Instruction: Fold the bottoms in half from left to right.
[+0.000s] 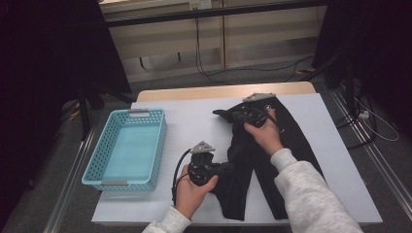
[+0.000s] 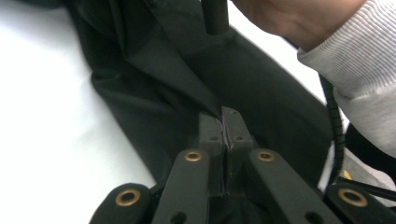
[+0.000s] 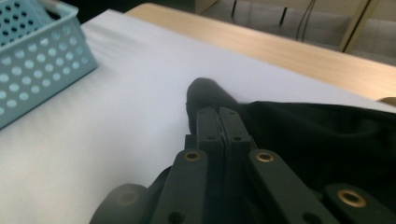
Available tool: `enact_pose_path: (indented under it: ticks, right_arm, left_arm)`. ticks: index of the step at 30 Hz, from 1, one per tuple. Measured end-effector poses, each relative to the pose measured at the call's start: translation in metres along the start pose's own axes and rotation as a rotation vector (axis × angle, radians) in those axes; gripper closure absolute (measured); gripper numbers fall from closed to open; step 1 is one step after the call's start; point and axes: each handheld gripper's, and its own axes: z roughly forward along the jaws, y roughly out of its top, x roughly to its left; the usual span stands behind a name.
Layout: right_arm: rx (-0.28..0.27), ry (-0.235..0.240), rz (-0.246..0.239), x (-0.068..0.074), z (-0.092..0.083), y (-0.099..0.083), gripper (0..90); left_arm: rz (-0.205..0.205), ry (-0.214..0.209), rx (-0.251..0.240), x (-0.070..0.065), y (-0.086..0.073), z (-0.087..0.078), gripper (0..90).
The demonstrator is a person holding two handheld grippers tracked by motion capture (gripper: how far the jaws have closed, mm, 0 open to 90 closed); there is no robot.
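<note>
A black fabric garment is spread on the white-covered tabletop, right of a light-blue perforated plastic basket. Its near edge is pinched by the closed left tool; its far corner is clamped in the closed right tool.

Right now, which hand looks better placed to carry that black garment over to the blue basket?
Probably the left. The left gripper pinches the black garment at its near edge, closest to the blue basket. The right gripper pinches the far corner, farther from the basket, so it would likely follow.
</note>
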Motion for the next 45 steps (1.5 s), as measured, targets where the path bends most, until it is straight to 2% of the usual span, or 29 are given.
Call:
enact_pose_path:
  ticks: [3,6,7,9,10,11,12,13,14,16,17,19,21,23,25,27,29,31,33,36,37,38,40,45]
  right_arm:
    - [-0.017,-0.029,0.029,-0.019,-0.020,0.006,88.7]
    - [-0.026,-0.132,0.032,-0.046,-0.045,0.009,88.7]
    - [-0.036,-0.169,0.056,-0.059,-0.055,0.009,88.8]
    - [-0.091,-0.234,0.141,-0.086,-0.076,0.008,88.7]
    - [-0.121,-0.292,0.154,-0.096,-0.087,0.008,87.5]
    - [-0.120,-0.317,0.154,-0.104,-0.092,0.007,78.6]
    - [-0.077,-0.340,0.142,-0.110,-0.095,0.006,66.6]
    - [-0.051,-0.397,0.123,-0.112,-0.098,0.004,65.4]
    - [-0.060,-0.425,0.116,-0.113,-0.101,0.002,63.7]
    - [-0.070,-0.392,0.150,-0.110,-0.103,-0.005,49.4]
    - [-0.050,-0.375,0.139,-0.107,-0.102,-0.009,46.8]
    - [-0.040,-0.326,0.120,-0.099,-0.099,-0.020,45.0]
    - [-0.016,-0.281,0.101,-0.087,-0.097,-0.032,37.8]
    - [0.012,-0.265,0.061,-0.074,-0.097,-0.044,34.4]
    - [0.041,-0.222,0.036,-0.061,-0.098,-0.056,33.0]
    - [0.075,-0.200,0.008,-0.050,-0.100,-0.068,30.6]
    - [0.091,-0.175,0.005,-0.041,-0.103,-0.080,29.8]
    - [0.116,-0.186,-0.002,-0.035,-0.106,-0.090,29.3]
    - [0.116,-0.209,0.006,-0.030,-0.108,-0.100,26.5]
    - [0.123,-0.184,0.019,-0.024,-0.107,-0.115,27.3]
    - [0.136,-0.182,0.011,-0.023,-0.106,-0.116,26.7]
    - [0.125,-0.181,0.011,-0.022,-0.107,-0.117,25.9]
    - [0.102,-0.175,0.022,-0.021,-0.110,-0.119,24.7]
    - [0.104,-0.160,0.052,-0.022,-0.117,-0.122,21.4]
  left_arm:
    - [0.028,-0.035,-0.010,-0.014,0.013,0.007,89.0]
    - [0.049,-0.096,-0.026,-0.032,0.030,0.018,88.3]
    - [0.066,-0.115,-0.032,-0.040,0.035,0.022,87.8]
    - [0.112,-0.144,-0.039,-0.055,0.045,0.031,83.2]
    - [0.128,-0.148,-0.041,-0.060,0.048,0.037,73.5]
    - [0.130,-0.136,-0.035,-0.061,0.051,0.043,56.5]
    - [0.130,-0.104,-0.031,-0.060,0.052,0.047,41.5]
    - [0.140,-0.070,-0.038,-0.058,0.052,0.049,35.0]
    - [0.149,-0.053,-0.047,-0.054,0.050,0.049,32.8]
    - [0.147,-0.001,-0.010,-0.043,0.046,0.049,23.9]
    - [0.140,0.018,0.002,-0.037,0.043,0.049,20.3]
    - [0.137,0.049,0.019,-0.026,0.038,0.045,18.0]
    - [0.130,0.073,0.030,-0.016,0.033,0.041,16.0]
    - [0.135,0.091,0.041,-0.006,0.029,0.037,15.5]
    - [0.146,0.117,0.043,0.003,0.025,0.033,14.8]
    - [0.138,0.129,0.041,0.012,0.022,0.029,14.1]
    - [0.141,0.145,0.052,0.021,0.018,0.025,13.2]
    - [0.138,0.162,0.062,0.030,0.014,0.021,12.6]
    - [0.114,0.170,0.065,0.038,0.007,0.018,10.8]
    - [0.112,0.200,0.087,0.050,-0.001,0.018,10.7]
    - [0.116,0.209,0.102,0.053,-0.002,0.017,10.7]
    - [0.121,0.211,0.095,0.056,-0.003,0.016,10.7]
    - [0.104,0.216,0.081,0.061,-0.003,0.011,10.6]
    - [0.068,0.254,0.072,0.075,-0.008,0.003,8.9]
